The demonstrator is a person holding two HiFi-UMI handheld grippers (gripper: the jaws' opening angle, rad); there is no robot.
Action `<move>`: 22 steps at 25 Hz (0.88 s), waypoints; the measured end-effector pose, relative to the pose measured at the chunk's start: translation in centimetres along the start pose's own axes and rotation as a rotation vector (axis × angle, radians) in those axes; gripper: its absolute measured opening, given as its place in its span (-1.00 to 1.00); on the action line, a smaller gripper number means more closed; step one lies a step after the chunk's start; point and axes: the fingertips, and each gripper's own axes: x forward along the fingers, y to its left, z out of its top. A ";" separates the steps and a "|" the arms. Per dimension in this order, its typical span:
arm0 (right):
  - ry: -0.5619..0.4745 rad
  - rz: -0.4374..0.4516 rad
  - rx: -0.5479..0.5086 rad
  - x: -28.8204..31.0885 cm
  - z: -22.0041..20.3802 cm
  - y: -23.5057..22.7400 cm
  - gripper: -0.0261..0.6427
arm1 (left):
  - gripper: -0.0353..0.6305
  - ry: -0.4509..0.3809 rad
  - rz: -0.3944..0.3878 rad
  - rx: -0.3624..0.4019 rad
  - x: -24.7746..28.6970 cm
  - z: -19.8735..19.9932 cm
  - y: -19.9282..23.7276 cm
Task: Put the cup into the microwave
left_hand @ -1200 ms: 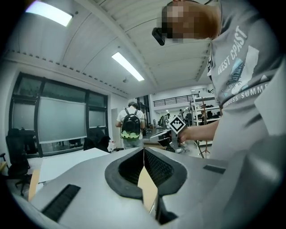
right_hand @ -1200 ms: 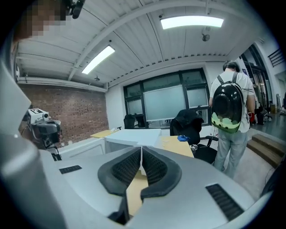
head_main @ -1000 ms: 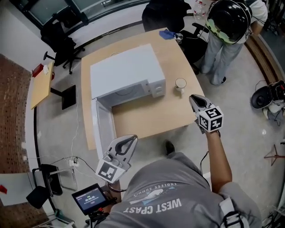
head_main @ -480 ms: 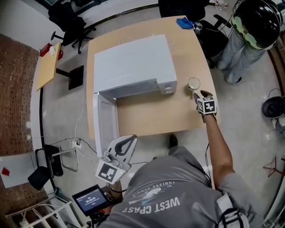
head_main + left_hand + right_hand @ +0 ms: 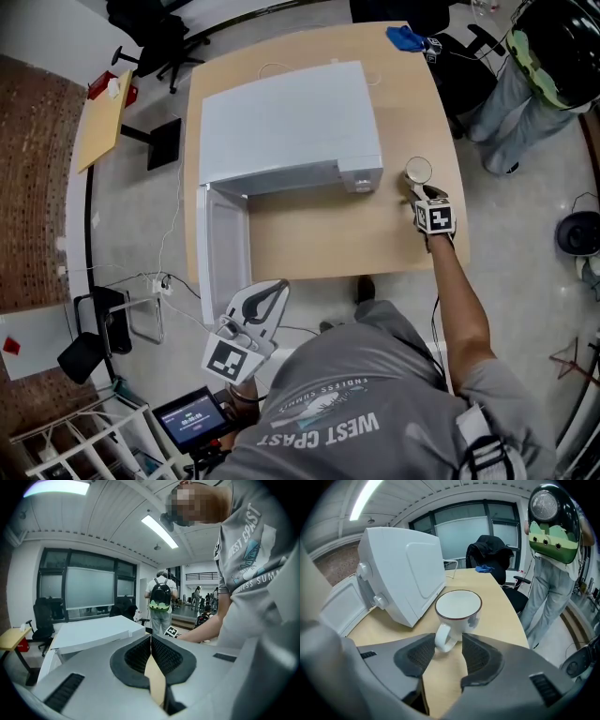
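right gripper [image 5: 449, 642]: your jaws have just been opening, apart astride the handle [image 5: 442, 639] | left gripper [image 5: 151, 641]: jaws together | cup [image 5: 458, 607]: on table [image 5: 319, 246] beside microwave [image 5: 286, 122] | risk: if you close off-centre, you tip or shove the cup

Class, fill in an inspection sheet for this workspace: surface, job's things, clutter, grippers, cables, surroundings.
Surface: light wooden table.
Job's things: white microwave, door swung open; cup upright beside it on the table.
Clutter: blue cloth at the far corner.
Grippers: right gripper open, jaws have just been opening, cup handle between the fingertips, not gripped; left gripper shut, empty, held short of the table.
Cables: thin white cable behind the microwave.
Surroundings: person with backpack, office chair, side table.
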 end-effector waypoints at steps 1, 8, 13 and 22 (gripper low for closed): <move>0.011 -0.007 0.016 0.1 -0.1 0.0 -0.37 | -0.83 0.001 0.001 0.000 0.0 0.0 0.0; -0.029 -0.116 0.152 0.6 0.3 -0.6 -0.37 | -0.83 0.008 0.007 -0.006 -0.4 -0.5 -0.3; -0.048 -0.180 0.126 0.9 0.3 -1.3 -0.69 | -0.83 0.019 0.020 -0.018 -1.0 -1.1 -0.3; -0.111 -0.180 0.176 -1.2 0.4 -3.4 -0.72 | -0.83 0.098 0.001 -0.023 -1.7 -3.2 -0.6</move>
